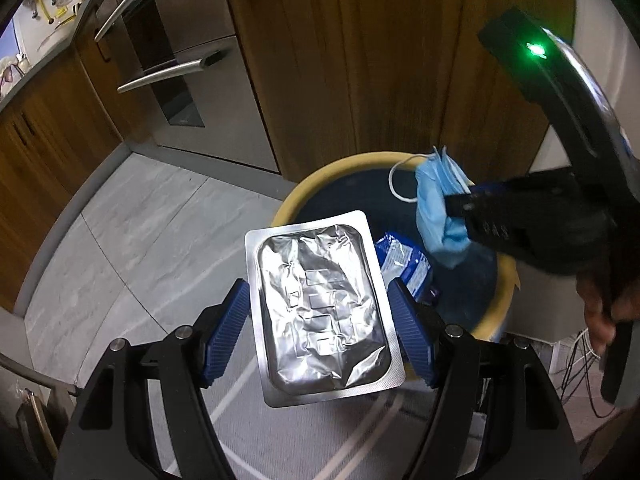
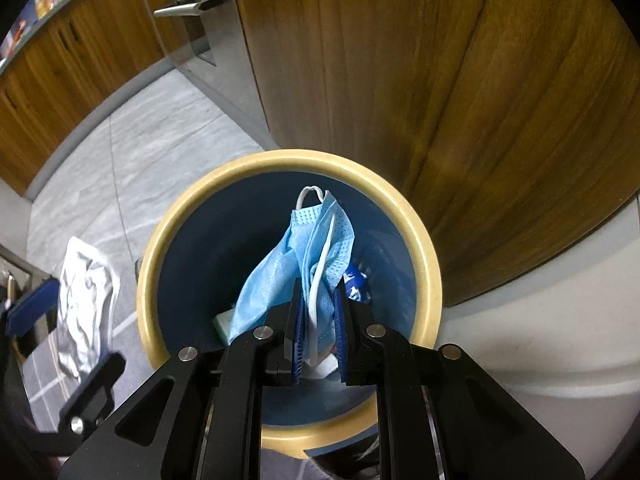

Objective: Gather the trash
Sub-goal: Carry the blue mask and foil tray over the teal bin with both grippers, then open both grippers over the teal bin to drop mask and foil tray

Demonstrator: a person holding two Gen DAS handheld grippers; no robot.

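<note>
The left gripper (image 1: 320,308) squeezes a shiny foil tray (image 1: 320,312) between its blue pads, at 9 o'clock from the bin (image 2: 428,264) and partly over its rim. The right gripper (image 2: 318,320) is clamped on a blue mask (image 2: 280,276), which hangs over the middle of the bin. Down inside, at 3 o'clock, lies a blue wrapper (image 1: 404,264).
</note>
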